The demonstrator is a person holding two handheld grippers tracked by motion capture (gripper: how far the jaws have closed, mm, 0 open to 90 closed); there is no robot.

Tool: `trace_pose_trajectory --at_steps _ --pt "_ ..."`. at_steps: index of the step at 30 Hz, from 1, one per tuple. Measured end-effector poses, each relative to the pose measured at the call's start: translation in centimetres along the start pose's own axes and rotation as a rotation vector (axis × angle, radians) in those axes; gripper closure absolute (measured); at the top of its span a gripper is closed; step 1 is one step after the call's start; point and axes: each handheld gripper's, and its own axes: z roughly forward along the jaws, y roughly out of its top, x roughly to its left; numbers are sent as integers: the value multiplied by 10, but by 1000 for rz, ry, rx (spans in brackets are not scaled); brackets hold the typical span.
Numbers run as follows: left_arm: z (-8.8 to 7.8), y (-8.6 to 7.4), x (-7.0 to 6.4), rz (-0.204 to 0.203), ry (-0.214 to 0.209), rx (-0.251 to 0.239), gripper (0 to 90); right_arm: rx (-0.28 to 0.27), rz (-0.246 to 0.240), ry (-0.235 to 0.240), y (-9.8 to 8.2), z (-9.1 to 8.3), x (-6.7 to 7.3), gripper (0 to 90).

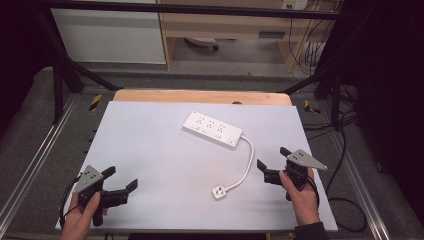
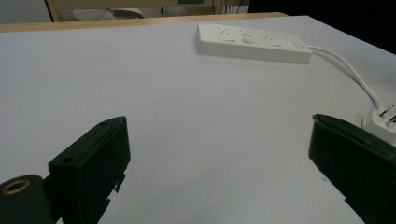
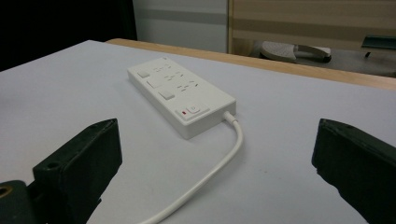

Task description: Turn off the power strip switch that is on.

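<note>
A white power strip [image 1: 212, 129] lies flat near the middle back of the white table top [image 1: 150, 150]. Its white cable [image 1: 246, 165] curves forward to a white plug [image 1: 219, 191] resting pins up. My left gripper [image 1: 120, 178] hovers open at the front left, nothing between its jaws. My right gripper [image 1: 272, 159] is open at the front right, just right of the cable. In the left gripper view the strip [image 2: 252, 43] lies far ahead and the plug [image 2: 383, 122] peeks past the right jaw. The right gripper view faces the strip [image 3: 180, 93] and its cable [image 3: 219, 163].
A wooden table edge [image 1: 200, 96] shows behind the white top. Metal frame rails [image 1: 30, 160] run along both sides, with loose black cables [image 1: 345, 200] on the right floor. A wooden cabinet [image 1: 225, 25] stands at the back.
</note>
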Motion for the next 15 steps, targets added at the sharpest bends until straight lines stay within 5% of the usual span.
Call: trace_pose_trajectory --at_steps 15 --pt "0 0 1 -3 4 3 54 -15 -7 17 17 9 4 23"
